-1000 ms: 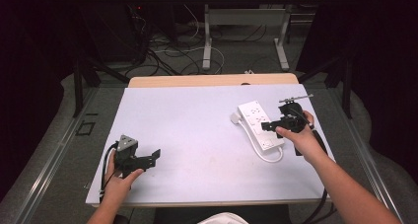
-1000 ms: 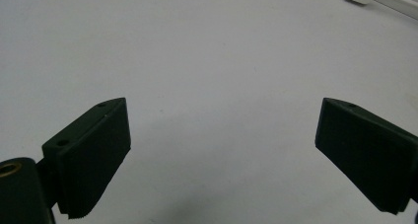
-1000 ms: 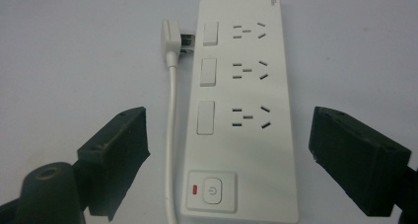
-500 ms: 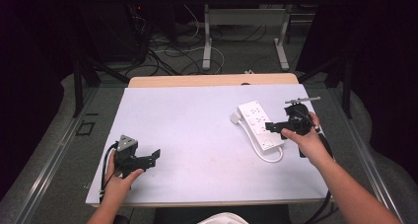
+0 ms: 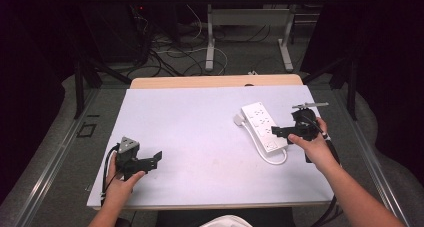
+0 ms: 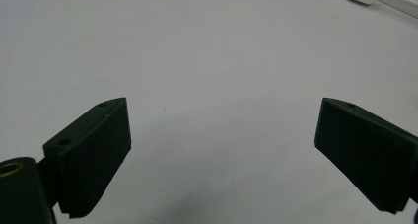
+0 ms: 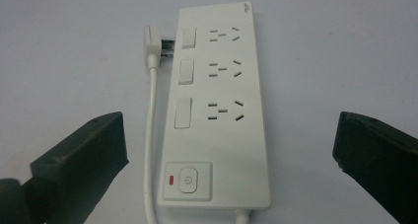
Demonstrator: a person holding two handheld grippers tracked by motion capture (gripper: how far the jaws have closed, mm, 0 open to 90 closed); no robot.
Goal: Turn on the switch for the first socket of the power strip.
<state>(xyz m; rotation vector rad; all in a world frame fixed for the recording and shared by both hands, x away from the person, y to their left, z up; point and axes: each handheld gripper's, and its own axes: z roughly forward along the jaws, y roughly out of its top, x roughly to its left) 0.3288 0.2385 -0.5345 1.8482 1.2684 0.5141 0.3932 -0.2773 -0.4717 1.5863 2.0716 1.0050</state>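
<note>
Pale lilac table [image 5: 200,122], cable-strewn grey floor [image 5: 175,57]

The person's left forearm [image 5: 107,207] comes in from the near edge of the pale grey table [image 5: 200,137] by its near left corner. The left hand [image 5: 122,179] grips the black two-jaw left gripper [image 5: 156,158], which lies low over the surface and points toward the right edge, jaws spread wide with nothing between them. The right forearm [image 5: 360,197] slants in from the near right corner. The right hand [image 5: 312,144] holds the black two-jaw right gripper [image 5: 274,132] near the right edge, pointing toward the left edge; its jaws have just been opening and stand wide apart, pads pressing on nothing.
</note>
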